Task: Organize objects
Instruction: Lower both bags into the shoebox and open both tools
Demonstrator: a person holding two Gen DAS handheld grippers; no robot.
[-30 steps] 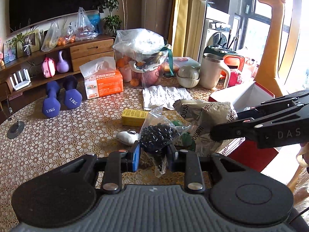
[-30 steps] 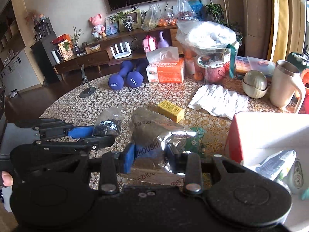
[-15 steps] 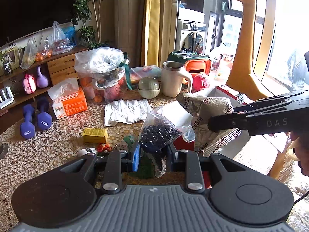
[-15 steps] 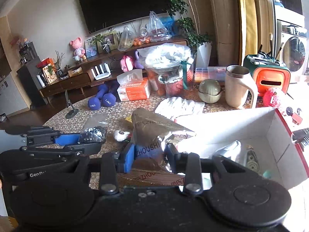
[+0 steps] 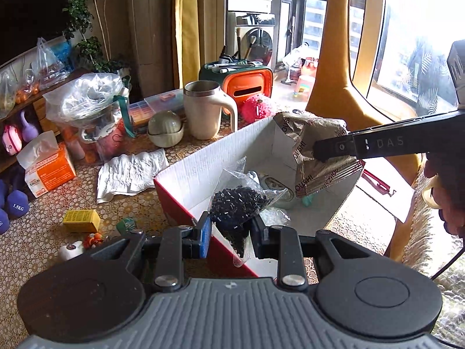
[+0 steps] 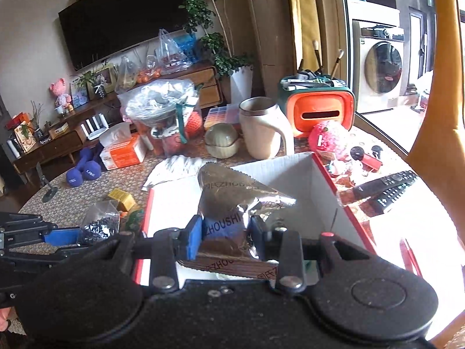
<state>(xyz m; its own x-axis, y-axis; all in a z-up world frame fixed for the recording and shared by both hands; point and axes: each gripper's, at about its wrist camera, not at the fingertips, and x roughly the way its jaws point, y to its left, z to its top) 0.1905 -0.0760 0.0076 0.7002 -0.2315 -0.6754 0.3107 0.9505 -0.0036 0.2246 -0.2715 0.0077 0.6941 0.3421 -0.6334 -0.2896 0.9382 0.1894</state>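
cluttered desk (image 5: 43, 247) with a tissue box (image 5: 49, 170) and mug (image 5: 205, 110) behind a red-and-white box (image 5: 203, 168). left gripper (image 5: 229, 229) fingers pinch a clear bag of black beads (image 5: 237, 203) over the box's near edge. right gripper (image 6: 225, 234) fingers clamp a foil pouch (image 6: 232, 200) above the box.

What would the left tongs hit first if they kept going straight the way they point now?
Probably the items at the bottom of the open red cardboard box with white inside: the left tongs, gripping a clear plastic bag of small black pieces, point down into it. Depth is unclear.
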